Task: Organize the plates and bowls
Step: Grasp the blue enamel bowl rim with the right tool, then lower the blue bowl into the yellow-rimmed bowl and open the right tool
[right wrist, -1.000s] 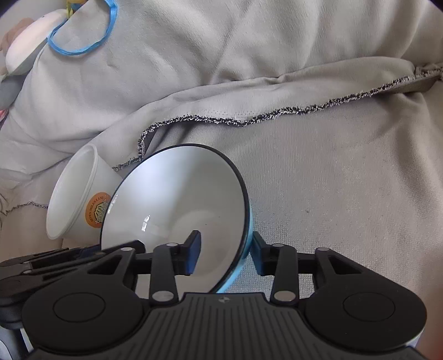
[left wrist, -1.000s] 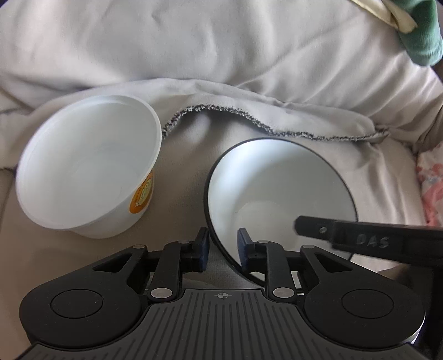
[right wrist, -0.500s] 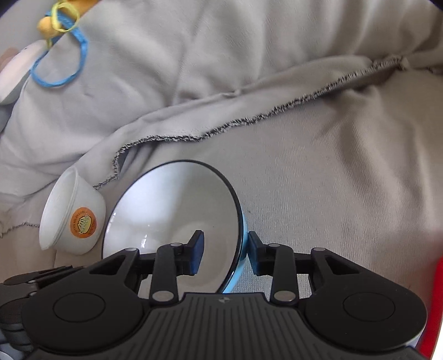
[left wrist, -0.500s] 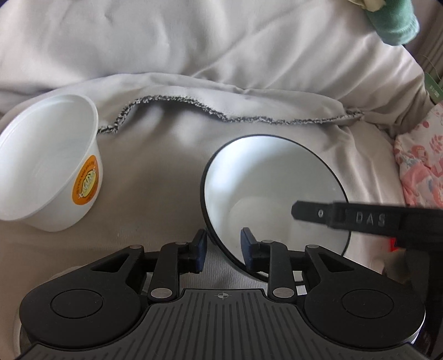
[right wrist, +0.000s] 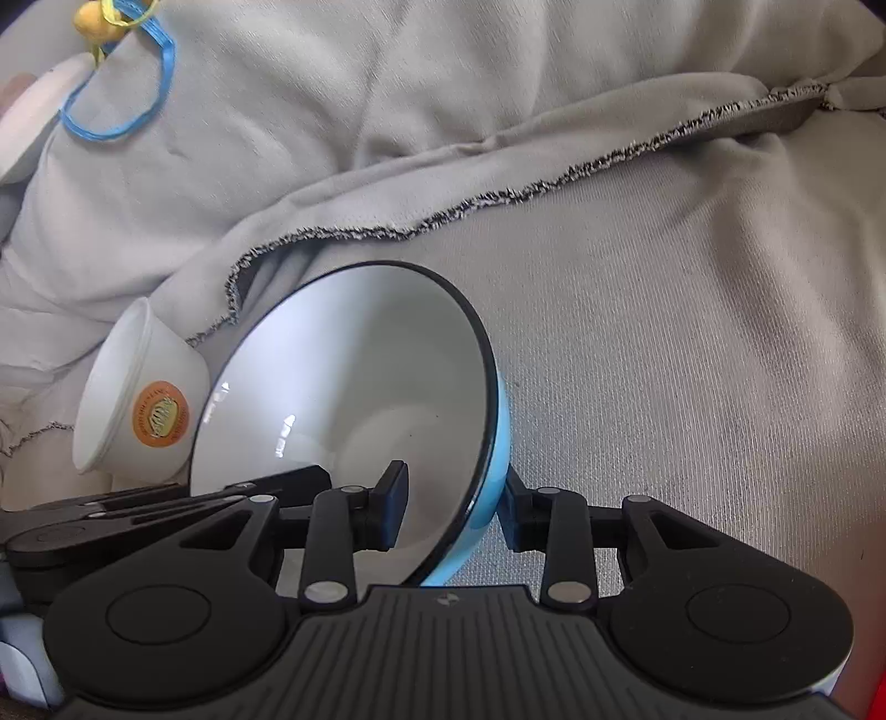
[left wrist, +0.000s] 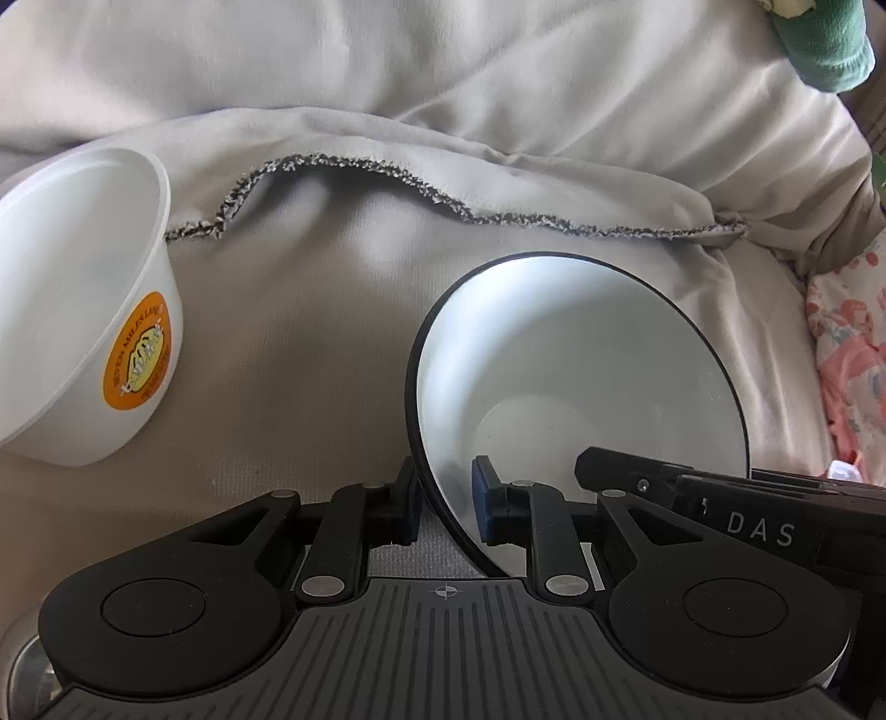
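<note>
A blue enamel bowl with a white inside and black rim is held tilted above grey bedding. My left gripper is shut on its left rim. My right gripper is shut on its right rim, one finger inside, one on the blue outer wall. The bowl fills the middle of the right wrist view. A white plastic bowl with an orange sticker lies tipped on the cloth to the left; it also shows in the right wrist view, just left of the blue bowl.
Rumpled grey blanket with a frayed hem covers the surface. A green cloth sits at the far right, pink patterned fabric at the right edge. A blue loop with a yellow toy lies far left.
Both grippers, still holding the blue bowl, moved left, back toward the white plastic bowl, which looks larger and closer in both views.
</note>
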Action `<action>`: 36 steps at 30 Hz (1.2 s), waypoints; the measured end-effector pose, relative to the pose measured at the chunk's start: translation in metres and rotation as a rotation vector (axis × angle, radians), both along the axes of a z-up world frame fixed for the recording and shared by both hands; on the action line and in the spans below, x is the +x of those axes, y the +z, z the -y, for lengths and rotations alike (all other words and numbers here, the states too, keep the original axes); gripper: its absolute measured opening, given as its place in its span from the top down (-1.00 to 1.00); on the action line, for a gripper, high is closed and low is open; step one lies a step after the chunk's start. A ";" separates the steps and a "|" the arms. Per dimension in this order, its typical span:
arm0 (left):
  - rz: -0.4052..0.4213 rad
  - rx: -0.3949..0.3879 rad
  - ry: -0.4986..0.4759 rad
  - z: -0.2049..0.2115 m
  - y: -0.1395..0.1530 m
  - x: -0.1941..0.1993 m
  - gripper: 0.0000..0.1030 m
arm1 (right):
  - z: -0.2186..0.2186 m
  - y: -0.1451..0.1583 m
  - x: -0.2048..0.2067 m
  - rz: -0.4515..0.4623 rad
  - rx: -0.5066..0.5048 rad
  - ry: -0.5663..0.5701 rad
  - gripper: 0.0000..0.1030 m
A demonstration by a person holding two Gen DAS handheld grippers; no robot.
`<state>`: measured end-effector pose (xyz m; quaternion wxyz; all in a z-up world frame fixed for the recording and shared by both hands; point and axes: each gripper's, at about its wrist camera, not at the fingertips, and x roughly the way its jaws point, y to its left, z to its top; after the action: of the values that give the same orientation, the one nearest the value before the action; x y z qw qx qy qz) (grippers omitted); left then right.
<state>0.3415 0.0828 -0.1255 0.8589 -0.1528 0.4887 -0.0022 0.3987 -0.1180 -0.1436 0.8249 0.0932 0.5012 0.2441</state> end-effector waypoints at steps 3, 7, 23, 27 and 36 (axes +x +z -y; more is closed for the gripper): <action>0.005 -0.046 -0.017 -0.001 0.001 -0.002 0.51 | 0.003 0.003 -0.002 0.018 0.000 -0.011 0.34; -0.011 -0.068 -0.017 -0.003 -0.007 0.002 0.58 | 0.005 0.002 0.001 0.011 -0.007 -0.019 0.34; 0.166 -0.142 0.032 -0.010 0.042 -0.023 0.47 | 0.008 0.040 -0.023 0.145 0.052 -0.024 0.32; 0.208 -0.184 -0.025 -0.002 0.091 -0.063 0.44 | 0.033 0.082 -0.052 0.151 0.127 -0.032 0.32; 0.027 -0.168 -0.144 0.037 0.058 -0.109 0.38 | 0.072 0.068 -0.117 0.010 0.095 0.002 0.32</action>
<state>0.2322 0.0455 -0.0673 0.8473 -0.1889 0.4847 -0.1069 0.2815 -0.1901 -0.0751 0.8219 0.1305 0.4850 0.2688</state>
